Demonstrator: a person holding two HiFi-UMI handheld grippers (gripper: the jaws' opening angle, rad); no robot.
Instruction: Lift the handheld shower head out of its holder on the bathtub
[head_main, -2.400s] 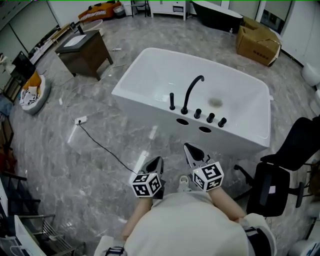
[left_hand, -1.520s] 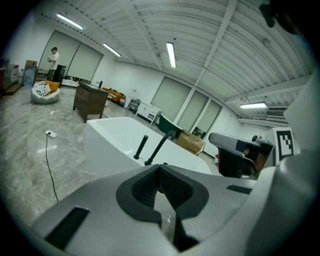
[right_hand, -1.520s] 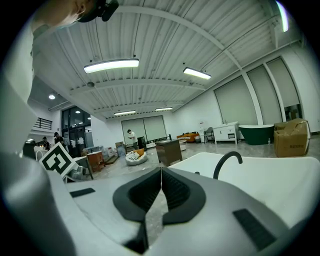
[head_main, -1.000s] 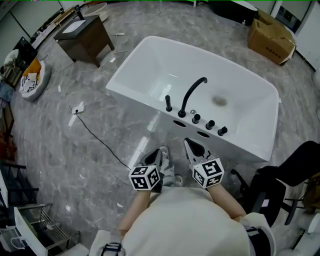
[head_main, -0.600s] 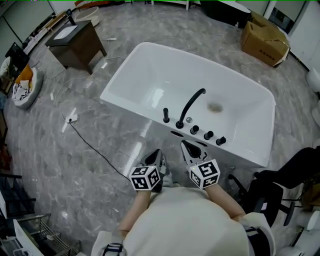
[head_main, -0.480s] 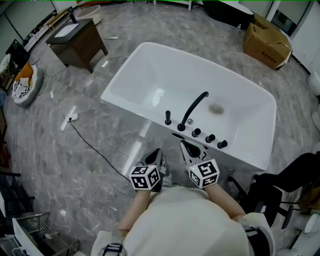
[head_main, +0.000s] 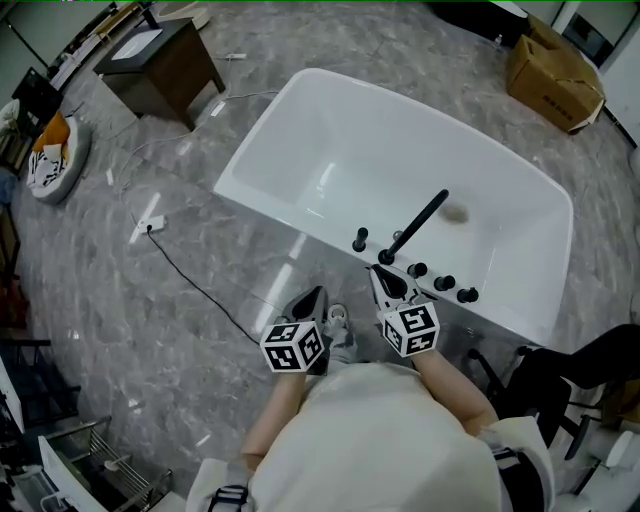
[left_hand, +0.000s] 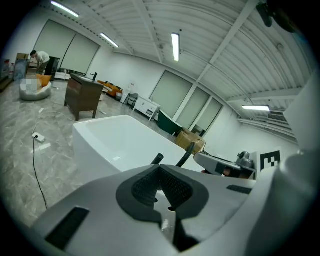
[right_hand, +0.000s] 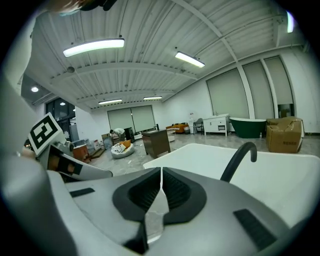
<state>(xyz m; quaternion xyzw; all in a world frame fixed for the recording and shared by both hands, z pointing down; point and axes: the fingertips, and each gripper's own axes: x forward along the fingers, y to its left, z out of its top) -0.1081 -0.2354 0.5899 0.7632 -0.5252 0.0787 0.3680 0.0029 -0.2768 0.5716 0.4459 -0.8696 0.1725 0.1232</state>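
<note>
The left gripper (head_main: 318, 295) is seen low and left of centre in the head view. Its jaws are brought together with nothing between them, and in the left gripper view the pads (left_hand: 175, 187) are seen meeting along a seam.

Up and to the right of it, on the near rim of the tub (head_main: 262, 205), what appears to be the shower head (head_main: 359, 240) is seated. It is small in this view, a short black stick with its long axis upright. In the left gripper view the shower head (left_hand: 156, 159) is found just above the jaw tips, almost dead ahead and apart from them.

Further right, the right gripper (head_main: 380, 275) is held with its tips just below and slightly right of the shower head, so it is judged the nearer of the two. Its jaws are likewise pressed together on nothing, pads (right_hand: 175, 192) closed to a thin line. The shower head is not shown in the right gripper view; only the curved spout (right_hand: 239, 159) is seen there, to the right of the jaws.

In the head view the spout (head_main: 418, 222) is set just right of the shower head, and the knobs (head_main: 444, 283) are lined along the rim beyond it. The jaws of either gripper would have to be parted before the upright stick could be taken from the side.
</note>
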